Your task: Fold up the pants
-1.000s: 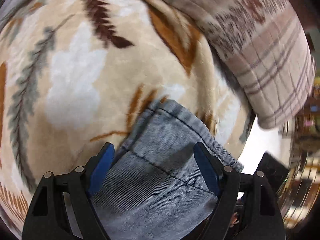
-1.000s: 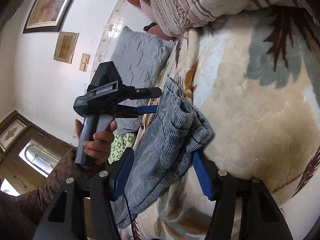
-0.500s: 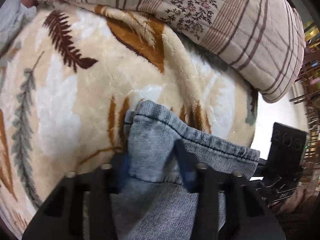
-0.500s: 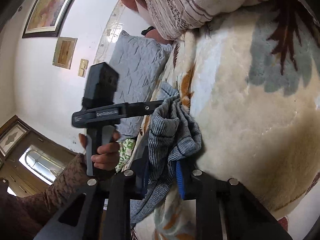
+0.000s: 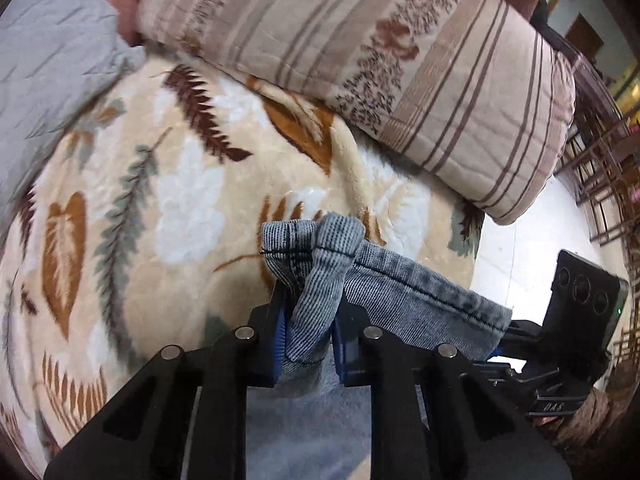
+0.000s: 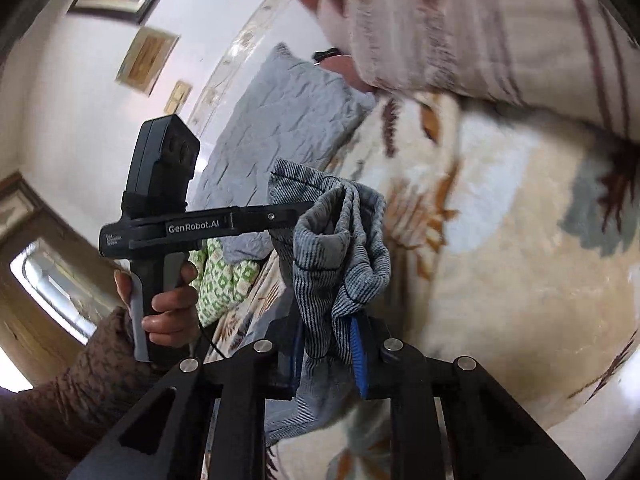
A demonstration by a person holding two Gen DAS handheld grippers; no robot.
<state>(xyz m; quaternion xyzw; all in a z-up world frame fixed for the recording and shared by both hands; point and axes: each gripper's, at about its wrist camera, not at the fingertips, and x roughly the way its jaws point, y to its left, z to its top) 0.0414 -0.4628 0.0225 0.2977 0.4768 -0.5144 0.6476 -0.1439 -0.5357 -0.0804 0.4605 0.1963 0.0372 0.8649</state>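
Observation:
The pants [image 5: 404,292] are light blue washed denim; their hemmed end is held up over a cream leaf-patterned blanket [image 5: 132,216]. My left gripper [image 5: 308,332] is shut on a bunched fold of the denim. My right gripper [image 6: 328,344] is shut on another bunch of the pants [image 6: 340,248]. The left gripper also shows in the right wrist view [image 6: 280,216], side on, beside the same cloth. The right gripper's body shows at the right edge of the left wrist view [image 5: 576,320]. The rest of the pants is hidden below the fingers.
A striped beige quilt [image 5: 400,60] lies rolled at the far side of the blanket. A grey pillow [image 6: 280,120] lies by the wall. A green-patterned cloth [image 6: 224,276] sits beyond the bed edge. Wooden chairs [image 5: 600,168] stand at the right.
Both grippers have closed from open onto the denim edge and lifted it off the blanket, bunching the cloth between the fingers.

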